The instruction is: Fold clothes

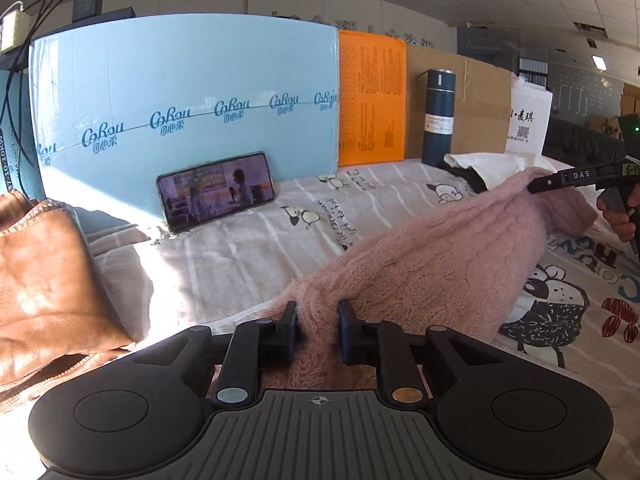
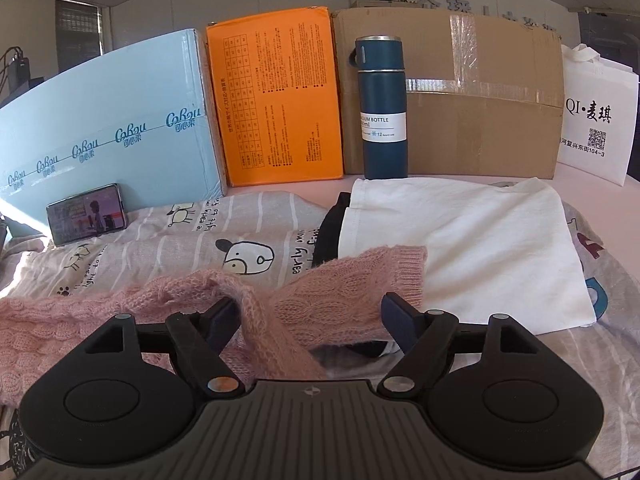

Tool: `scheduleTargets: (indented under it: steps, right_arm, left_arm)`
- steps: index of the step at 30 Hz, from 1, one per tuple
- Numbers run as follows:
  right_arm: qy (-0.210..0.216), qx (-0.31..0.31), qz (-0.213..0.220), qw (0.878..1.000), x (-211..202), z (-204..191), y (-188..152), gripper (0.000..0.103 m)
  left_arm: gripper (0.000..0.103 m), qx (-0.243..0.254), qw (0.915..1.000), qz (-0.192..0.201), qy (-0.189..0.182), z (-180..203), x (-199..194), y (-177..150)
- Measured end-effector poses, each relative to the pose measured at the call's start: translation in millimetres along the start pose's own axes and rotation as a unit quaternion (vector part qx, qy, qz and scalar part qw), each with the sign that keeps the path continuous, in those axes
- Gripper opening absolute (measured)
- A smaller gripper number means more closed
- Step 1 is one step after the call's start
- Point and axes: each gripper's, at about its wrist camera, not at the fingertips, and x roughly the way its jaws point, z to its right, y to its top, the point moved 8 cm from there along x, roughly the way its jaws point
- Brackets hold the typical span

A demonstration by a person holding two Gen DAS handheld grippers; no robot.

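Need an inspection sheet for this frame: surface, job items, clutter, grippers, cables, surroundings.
Surface: cartoon-print striped bedsheet, rumpled.
Job's things: pink cable-knit sweater stretched between both grippers; folded white garment over a black garment.
Clutter: dark blue vacuum bottle upright; phone leaning on light blue carton, screen playing; tan leather jacket.
Grippers: left gripper shut on the sweater; right gripper open, sweater lying loose between its fingers.
Cables: black cables hanging at far left.
Surroundings: orange box, brown cardboard box, white tote bag behind the sheet.
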Motion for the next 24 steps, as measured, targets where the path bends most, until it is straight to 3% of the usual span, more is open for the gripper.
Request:
scheduleTargets:
  steps: [4, 8, 11, 13, 16, 20, 24]
  right_arm:
    - [-0.036, -0.015, 0.004, 0.999, -7, 18, 7, 0.077]
    - [-0.081, -0.026, 0.016, 0.996, -5, 36, 20, 0.078]
    - [-0.119, 0.011, 0.015, 0.993, -6, 61, 21, 0.078]
    - [-0.121, 0.064, 0.024, 0.990, -13, 76, 17, 0.078]
    - [-0.108, 0.139, 0.055, 0.983, -33, 87, 10, 0.078]
    - [-0.082, 0.168, 0.067, 0.980, -45, 77, 2, 0.078]
    - [-0.068, 0.179, 0.053, 0.980, -39, 65, -6, 0.077]
  left_arm:
    - [0.016, -0.024, 0.9990, 0.026, 0.025, -10, -1, 10]
    - [0.019, -0.025, 0.9980, 0.004, 0.057, -16, 14, 7]
    - [0.028, -0.027, 0.9974, -0.001, 0.066, -19, 17, 3]
    - [0.048, -0.038, 0.9965, 0.011, 0.074, -22, 11, 7]
    - [0.079, -0.097, 0.9912, 0.050, 0.075, -32, -6, 14]
    - [0.090, -0.190, 0.9744, 0.107, 0.054, -40, -30, 17]
    - [0.093, -0.201, 0.9705, 0.129, 0.034, -35, -35, 15]
